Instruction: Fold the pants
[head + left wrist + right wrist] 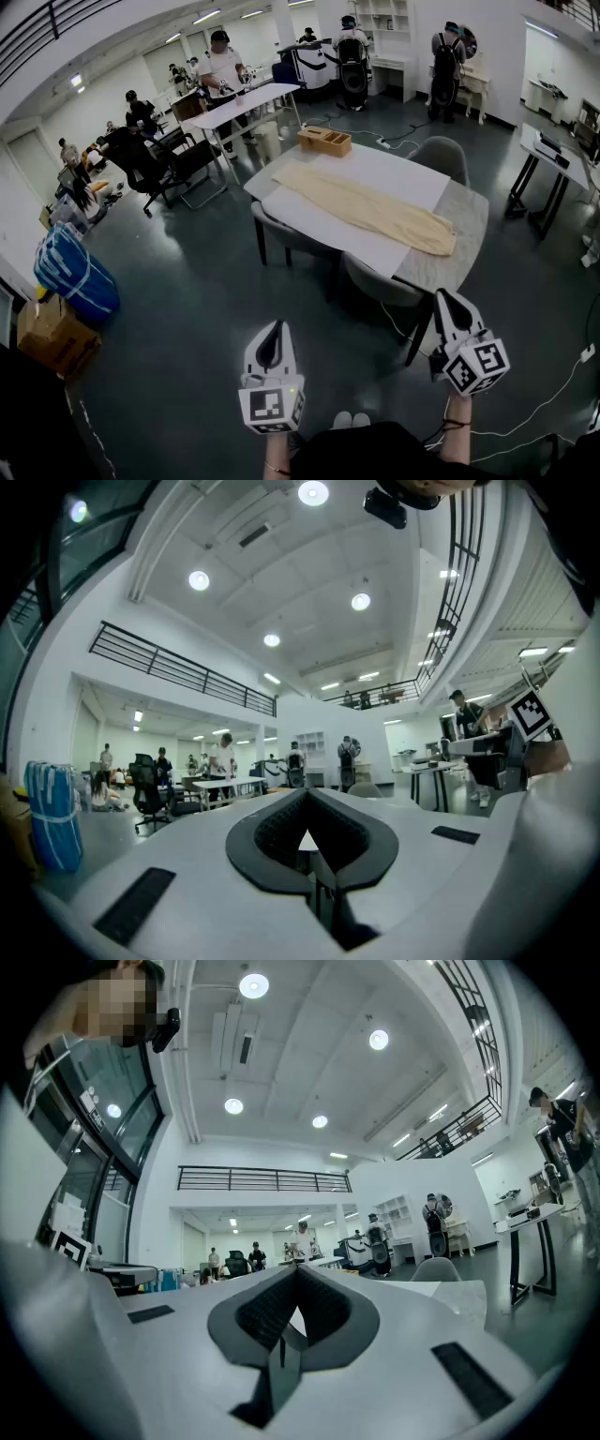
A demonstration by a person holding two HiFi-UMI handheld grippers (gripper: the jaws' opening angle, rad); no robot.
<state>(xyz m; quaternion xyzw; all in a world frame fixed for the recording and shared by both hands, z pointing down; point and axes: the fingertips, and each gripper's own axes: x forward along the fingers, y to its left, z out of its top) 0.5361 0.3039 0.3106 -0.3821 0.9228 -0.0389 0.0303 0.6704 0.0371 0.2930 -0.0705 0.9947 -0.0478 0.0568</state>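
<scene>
The long cream-coloured cloth pants (375,208) are laid out flat at full length on a white sheet spread over the grey tabletop (472,228). Whether one leg already lies over the other cannot be told, and no crosswise fold is seen. The left hand-held gripper (273,330) and the right hand-held gripper (443,298) are held low before the person, well apart from the tabletop, each with its jaws closed together on nothing. The folding is judged barely begun, if at all: the pants are yet to be reached, gripped and folded.
</scene>
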